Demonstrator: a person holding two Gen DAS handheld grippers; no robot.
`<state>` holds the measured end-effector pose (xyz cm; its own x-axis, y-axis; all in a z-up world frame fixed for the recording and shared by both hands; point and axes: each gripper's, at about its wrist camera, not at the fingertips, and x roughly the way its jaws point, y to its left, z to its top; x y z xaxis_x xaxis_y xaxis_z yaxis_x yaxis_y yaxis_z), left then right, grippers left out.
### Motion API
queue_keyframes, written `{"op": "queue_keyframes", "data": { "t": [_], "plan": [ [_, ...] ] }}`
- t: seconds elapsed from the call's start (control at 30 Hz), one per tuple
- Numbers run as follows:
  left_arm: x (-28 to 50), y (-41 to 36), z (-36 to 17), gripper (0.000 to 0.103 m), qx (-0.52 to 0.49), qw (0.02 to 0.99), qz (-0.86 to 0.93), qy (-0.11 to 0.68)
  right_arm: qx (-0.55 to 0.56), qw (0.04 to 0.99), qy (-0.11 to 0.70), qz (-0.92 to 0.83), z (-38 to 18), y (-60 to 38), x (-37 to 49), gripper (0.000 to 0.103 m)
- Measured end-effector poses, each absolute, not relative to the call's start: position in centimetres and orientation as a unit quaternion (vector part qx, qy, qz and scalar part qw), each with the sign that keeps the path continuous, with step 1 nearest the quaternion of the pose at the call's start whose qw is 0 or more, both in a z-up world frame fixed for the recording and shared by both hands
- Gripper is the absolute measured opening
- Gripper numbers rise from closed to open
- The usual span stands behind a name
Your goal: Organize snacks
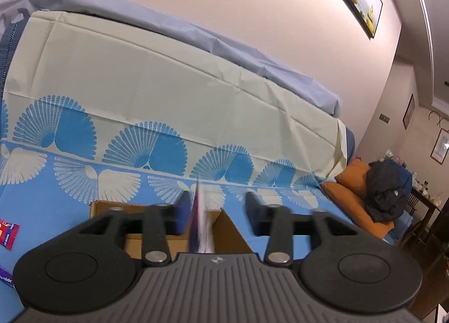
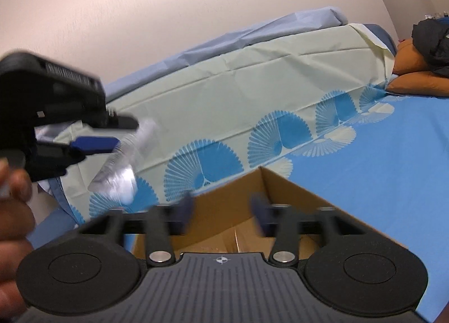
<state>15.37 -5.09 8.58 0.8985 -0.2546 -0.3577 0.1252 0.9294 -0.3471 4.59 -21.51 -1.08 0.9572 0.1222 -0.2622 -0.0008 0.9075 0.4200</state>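
with both grippers parted and gripping nothing, let the blurred snack packet (image 1: 200, 227) between the left gripper (image 1: 214, 212) jaws drop clear into the cardboard box (image 2: 283, 182) at six o'clock, the right gripper (image 2: 221, 212) waiting over it.

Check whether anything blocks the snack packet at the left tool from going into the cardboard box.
Nothing visible does. The snack packet is between the parted jaws of the left tool, with the open-topped cardboard box below it.

Both claws, left claw (image 1: 216, 212) and right claw (image 2: 221, 210), stand parted (fingers blurred), pointing slightly downward.
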Motion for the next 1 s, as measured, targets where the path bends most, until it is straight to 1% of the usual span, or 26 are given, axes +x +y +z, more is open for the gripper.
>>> {"op": "queue_keyframes", "data": {
  "t": [0.03,0.13,0.37,0.5,0.6,0.63,0.67,0.7,0.73,0.77,0.83,0.87,1.0],
  "plan": [
    [15.0,-4.9,8.6,0.057,-0.161,0.962,-0.099,0.199,0.209,0.967,0.142,0.029,-1.0,-21.4,4.5,0.067],
    [13.8,-4.2,8.5,0.062,-0.16,0.964,-0.095,0.191,0.199,0.969,0.14,0.032,-1.0,-21.0,4.4,0.068],
    [10.0,-1.4,6.8,0.062,-0.147,0.972,-0.072,0.17,0.171,0.974,0.141,0.047,-1.1,-19.7,3.6,0.071],
    [7.9,0.9,4.9,0.061,-0.173,0.967,-0.061,0.178,0.15,0.976,0.141,0.065,-1.1,-18.6,2.8,0.072],
    [6.6,2.7,3.2,0.056,-0.21,0.96,-0.048,0.179,0.135,0.978,0.144,0.073,-1.3,-17.9,2.1,0.072],
    [6.4,3.5,2.3,0.05,-0.233,0.953,-0.043,0.188,0.131,0.978,0.146,0.074,-1.4,-17.7,1.9,0.072],
    [6.3,4.1,1.5,0.042,-0.251,0.947,-0.04,0.196,0.126,0.978,0.149,0.077,-1.5,-17.5,1.7,0.071],
    [6.1,4.8,0.5,0.037,-0.268,0.941,-0.03,0.204,0.121,0.978,0.153,0.08,-1.6,-17.3,1.6,0.071],
    [5.9,5.4,-0.5,0.029,-0.276,0.938,-0.017,0.211,0.117,0.977,0.156,0.083,-1.7,-17.1,1.4,0.07],
    [5.7,5.9,-1.4,0.025,-0.281,0.935,0.0,0.219,0.114,0.977,0.158,0.087,-1.8,-16.9,1.2,0.065],
    [5.4,7.4,-3.5,0.023,-0.295,0.926,0.03,0.235,0.109,0.975,0.166,0.098,-1.8,-16.5,0.8,0.058],
    [5.4,8.0,-4.5,0.023,-0.302,0.921,0.043,0.242,0.106,0.975,0.169,0.102,-1.7,-16.3,0.7,0.056],
    [5.9,10.8,-7.6,0.023,-0.307,0.908,0.116,0.261,0.109,0.971,0.183,0.106,-1.4,-15.2,0.7,0.055]
  ]
}}
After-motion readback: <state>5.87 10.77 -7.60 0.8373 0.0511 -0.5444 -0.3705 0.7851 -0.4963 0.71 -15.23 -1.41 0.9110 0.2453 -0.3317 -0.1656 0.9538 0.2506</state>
